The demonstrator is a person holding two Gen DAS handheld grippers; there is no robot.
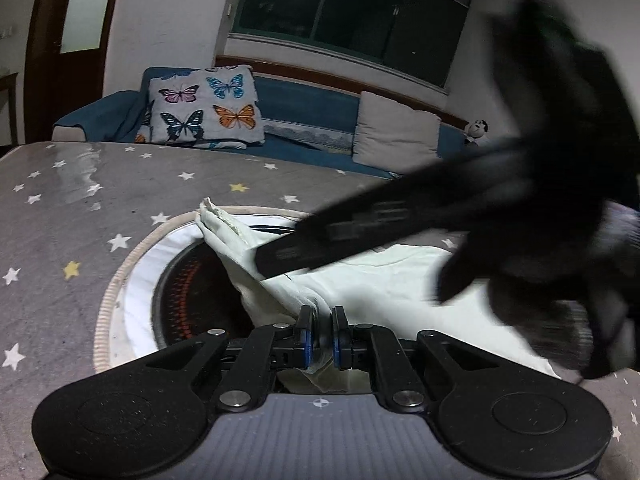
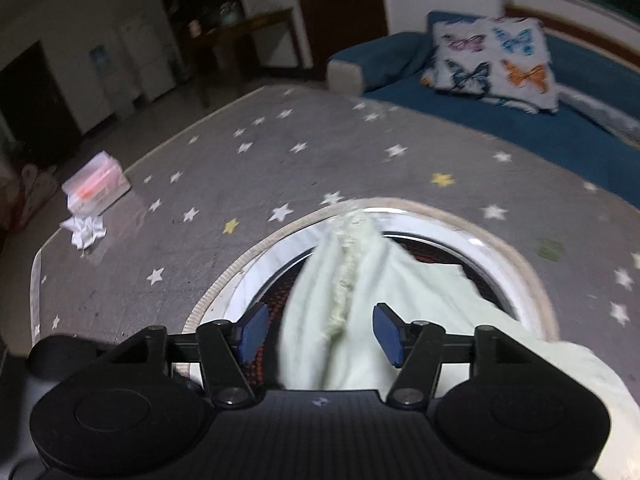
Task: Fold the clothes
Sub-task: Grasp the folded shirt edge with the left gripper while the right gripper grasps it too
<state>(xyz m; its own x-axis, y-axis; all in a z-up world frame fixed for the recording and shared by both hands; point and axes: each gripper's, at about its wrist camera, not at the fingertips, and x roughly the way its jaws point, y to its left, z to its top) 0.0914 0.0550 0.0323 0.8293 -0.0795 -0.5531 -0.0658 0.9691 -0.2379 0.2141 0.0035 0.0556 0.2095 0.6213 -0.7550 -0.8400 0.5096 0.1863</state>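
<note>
Left hand-held gripper (image 1: 322, 330): jaws drawn together, clamped on a bunched fold of the pale green garment (image 1: 384, 280). Cloth pinched between the blue-edged pads, a tuft showing behind them near the gripper body.

Garment: spread over the table (image 1: 60, 216), draped partly across the round inset (image 1: 132, 264) with its white rim and dark, red-dotted centre. One narrow end (image 1: 218, 216) stretched away from the left hand-held gripper, reaching the far rim of the inset. Wider part extending to the right of the pinch point.

Right hand-held gripper (image 2: 320, 334): jaws apart, blue pads (image 2: 387, 334) standing clear on either side of the garment (image 2: 320, 320). Frayed, textured edge (image 2: 346, 276) of the cloth running lengthwise between the fingers; no contact with either pad visible. Seen from the left wrist view: right hand-held gripper blurred, crossing above the garment from the right, one long finger (image 1: 360, 232) over the cloth.

Table cover: grey, printed with white and yellow stars. Tissue box (image 2: 96, 186) and a crumpled white tissue (image 2: 84, 230) near the table's far left edge, well apart from the garment. Blue sofa (image 1: 304, 108) behind the table, butterfly-print cushion (image 1: 204, 106) on it.
</note>
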